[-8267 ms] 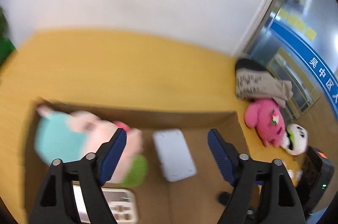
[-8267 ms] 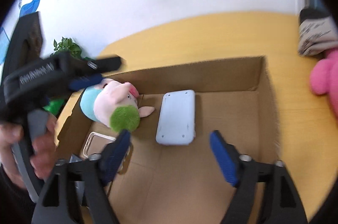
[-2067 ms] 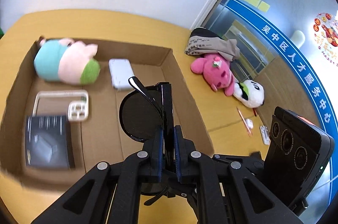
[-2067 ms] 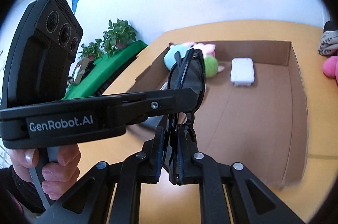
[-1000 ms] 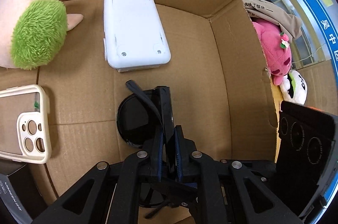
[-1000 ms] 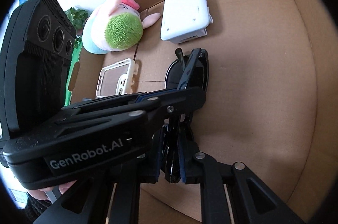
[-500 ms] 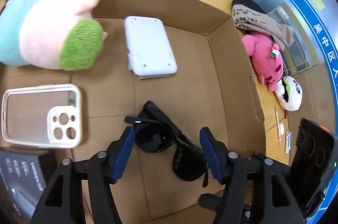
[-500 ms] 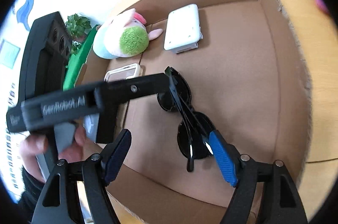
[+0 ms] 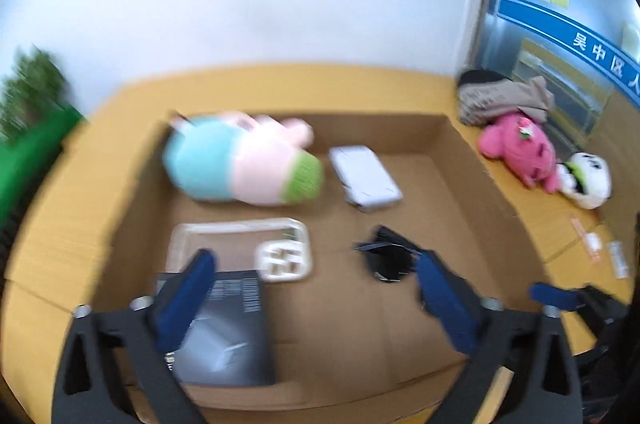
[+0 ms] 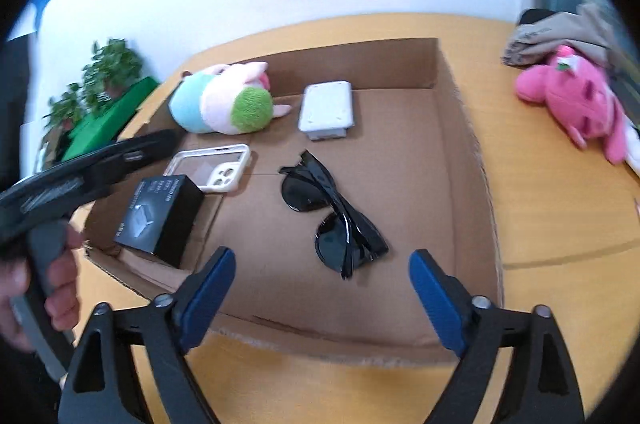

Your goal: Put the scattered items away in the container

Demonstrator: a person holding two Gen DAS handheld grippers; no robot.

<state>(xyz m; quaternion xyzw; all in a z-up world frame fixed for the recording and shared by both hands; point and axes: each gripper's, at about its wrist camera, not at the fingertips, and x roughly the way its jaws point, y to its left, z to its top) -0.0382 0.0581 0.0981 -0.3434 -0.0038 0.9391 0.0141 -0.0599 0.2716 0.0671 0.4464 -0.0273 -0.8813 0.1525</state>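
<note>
Sunglasses (image 10: pixel 332 212) lying in the box (image 10: pixel 460 127); both tongs (image 10: pixel 320 284) (image 9: pixel 316 288) opening, empty; pink plush (image 10: pixel 576 103) waiting on the desk (image 10: pixel 540 183).

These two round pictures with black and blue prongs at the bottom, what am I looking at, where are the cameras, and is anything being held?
There is no robot here. A person holds a hand tool in each hand, and each tool carries a wide-angle camera looking forward along its two blue-padded jaws.

One picture is from the left gripper, the other from the right gripper. Both sets of jaws are opening and nothing is between them.

Below sits a cardboard box on a yellow table. Inside lie black sunglasses, a plush pig, a white device, a phone case and a black box.

Outside the box, a pink plush and a panda plush lie on the table.
</note>
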